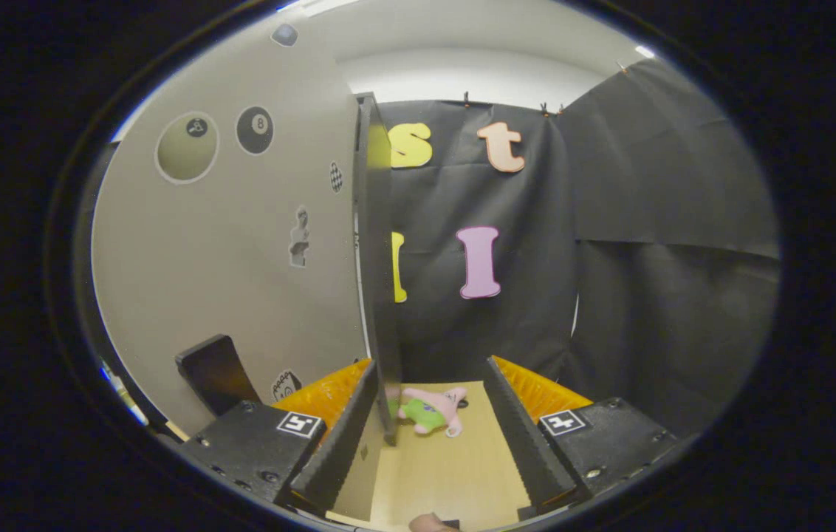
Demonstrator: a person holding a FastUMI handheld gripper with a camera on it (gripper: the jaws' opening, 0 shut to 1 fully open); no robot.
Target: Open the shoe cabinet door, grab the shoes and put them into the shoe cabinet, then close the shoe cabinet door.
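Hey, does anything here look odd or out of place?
Yes, a pink and green plush toy lies on the wooden surface beyond the open hand-held gripper, beside the cabinet door's edge; no shoes visible.

A: Where do the fingers (pixel 433 443) stand?

B: Spread apart over the worktop (pixel 455 473), nothing between them but bare board close in.

A: And the cabinet door (pixel 241 258)?

B: It stands upright, its broad face to the left of the fingers, its free edge (pixel 374 281) rising just inside the left finger (pixel 340 436) and coming down onto the worktop there.

A: What lies ahead?

B: A small shoe (pixel 433 411) on the worktop, just beyond the fingertips, between them, right beside the foot of the door's edge. The door's handle (pixel 215 373) juts out low on its face, left of the left finger.

A: Behind all that?

B: The cloth wall (pixel 610 244), beyond the worktop's far end.
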